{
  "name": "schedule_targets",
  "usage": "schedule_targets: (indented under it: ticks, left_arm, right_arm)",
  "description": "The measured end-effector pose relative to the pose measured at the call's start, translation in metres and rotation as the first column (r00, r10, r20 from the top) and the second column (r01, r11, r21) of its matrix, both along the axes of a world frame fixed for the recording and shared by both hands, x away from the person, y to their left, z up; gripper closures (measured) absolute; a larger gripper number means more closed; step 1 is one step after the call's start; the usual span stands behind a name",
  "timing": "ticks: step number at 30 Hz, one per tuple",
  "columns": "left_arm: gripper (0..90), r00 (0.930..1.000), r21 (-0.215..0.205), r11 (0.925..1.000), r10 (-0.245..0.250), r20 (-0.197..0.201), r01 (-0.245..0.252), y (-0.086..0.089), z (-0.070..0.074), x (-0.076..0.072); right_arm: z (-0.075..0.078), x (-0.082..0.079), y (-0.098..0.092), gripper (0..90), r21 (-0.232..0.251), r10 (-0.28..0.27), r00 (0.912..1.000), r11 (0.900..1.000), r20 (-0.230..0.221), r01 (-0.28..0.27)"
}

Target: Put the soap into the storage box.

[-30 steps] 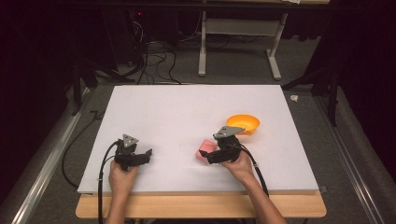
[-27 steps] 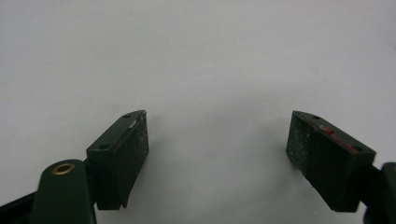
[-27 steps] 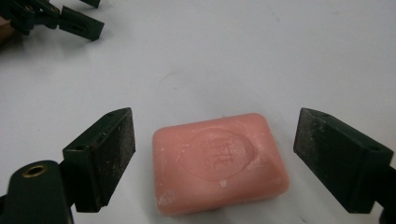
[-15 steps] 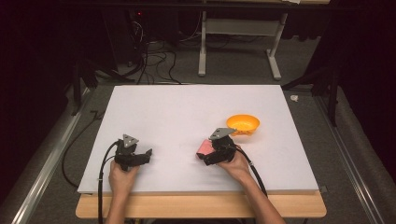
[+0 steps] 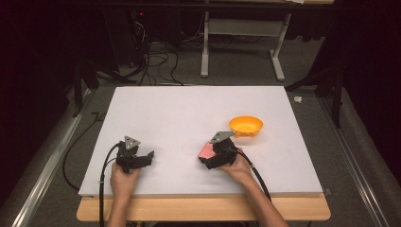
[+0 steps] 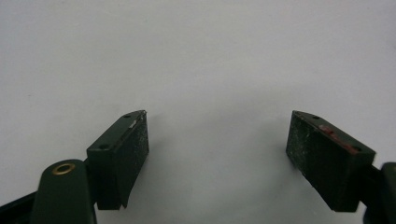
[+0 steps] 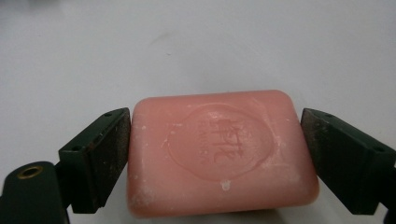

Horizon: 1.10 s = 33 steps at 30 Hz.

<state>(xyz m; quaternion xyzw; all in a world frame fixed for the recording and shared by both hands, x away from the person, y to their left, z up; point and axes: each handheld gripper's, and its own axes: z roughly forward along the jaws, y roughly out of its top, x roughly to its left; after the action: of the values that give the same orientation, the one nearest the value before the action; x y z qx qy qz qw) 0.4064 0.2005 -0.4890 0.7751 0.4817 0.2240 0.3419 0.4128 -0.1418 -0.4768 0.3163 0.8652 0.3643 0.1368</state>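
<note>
Left claw (image 5: pixel 150 154): jaws spread wide with bare white worktop (image 5: pixel 179 113) between them, holding nothing. Right claw (image 7: pixel 215 154): jaws have just been opening and stand at full width, flanking a pink soap bar (image 7: pixel 219 151) that lies flat on the worktop. The left pad sits at the bar's edge; a narrow gap shows at the right pad. The bar is a rounded rectangle, embossed with a circular seal, flecked with white residue. An orange bowl (image 5: pixel 246 126) sits beyond and to the right of the right claw.
</note>
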Motion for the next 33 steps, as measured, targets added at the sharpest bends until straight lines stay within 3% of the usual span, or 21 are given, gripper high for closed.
schedule_targets:
  ticks: [7,22,25,33]
  left_arm:
    - [21.6,1.0000,-0.001,1.0000,0.001,0.002,-0.001,0.000,0.000,0.000]
    - [21.6,1.0000,-0.002,1.0000,0.002,0.001,-0.002,0.000,0.000,0.000]
    - [21.6,1.0000,-0.002,1.0000,0.002,0.002,-0.002,0.000,0.000,0.000]
    - [21.5,1.0000,-0.002,1.0000,0.001,0.001,-0.001,0.000,0.000,0.000]
  right_arm:
    - [-0.007,0.000,0.003,12.7,-0.049,0.006,1.0000,0.999,0.001,-0.006]
    - [-0.008,0.000,0.002,13.5,-0.027,-0.002,0.9999,1.000,-0.011,0.001]
    - [-0.007,0.000,0.001,13.6,-0.002,-0.006,0.9997,1.000,-0.022,0.006]
    - [0.005,-0.007,-0.006,13.6,0.029,-0.019,0.9998,0.999,-0.006,0.020]
